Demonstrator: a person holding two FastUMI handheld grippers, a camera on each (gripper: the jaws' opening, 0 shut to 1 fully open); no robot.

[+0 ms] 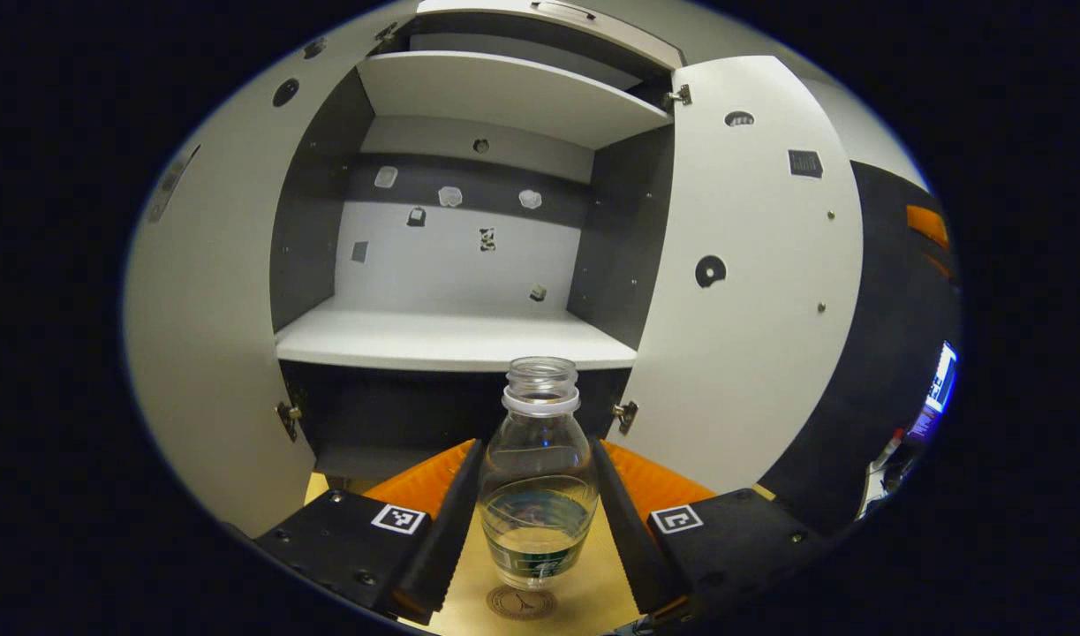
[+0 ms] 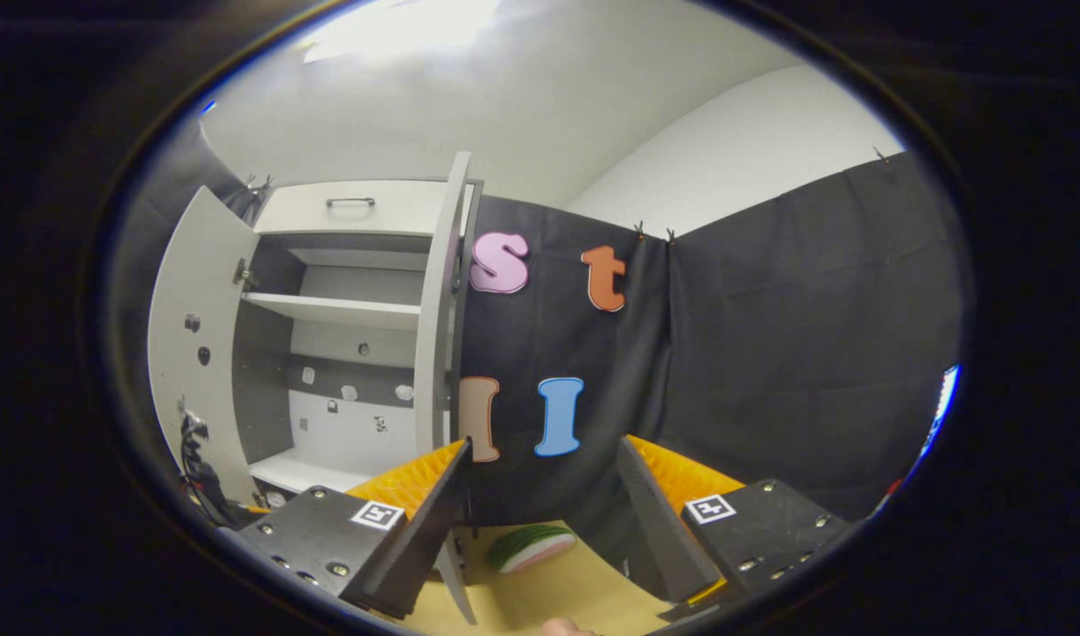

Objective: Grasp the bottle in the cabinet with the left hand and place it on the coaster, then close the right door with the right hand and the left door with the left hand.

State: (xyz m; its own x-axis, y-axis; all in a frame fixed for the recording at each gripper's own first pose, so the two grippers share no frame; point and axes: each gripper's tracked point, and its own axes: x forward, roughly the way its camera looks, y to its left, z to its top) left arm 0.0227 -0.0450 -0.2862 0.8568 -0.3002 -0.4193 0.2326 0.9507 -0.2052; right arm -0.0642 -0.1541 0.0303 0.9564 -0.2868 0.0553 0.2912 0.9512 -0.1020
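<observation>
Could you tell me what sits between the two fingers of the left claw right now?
In the left gripper view, the bottle stands upright between the left claw's fingers, on the coaster.

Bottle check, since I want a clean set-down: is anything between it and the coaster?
Nothing visible. The bottle, between the left gripper fingers, sits directly over the coaster on the bare table.

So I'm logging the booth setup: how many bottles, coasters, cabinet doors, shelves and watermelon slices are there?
Bottle: 1
Coaster: 1
Cabinet doors, left door and right door, both open: 2
Shelves, upper shelf and lower shelf: 2
Watermelon slice: 1
Total: 7
</observation>
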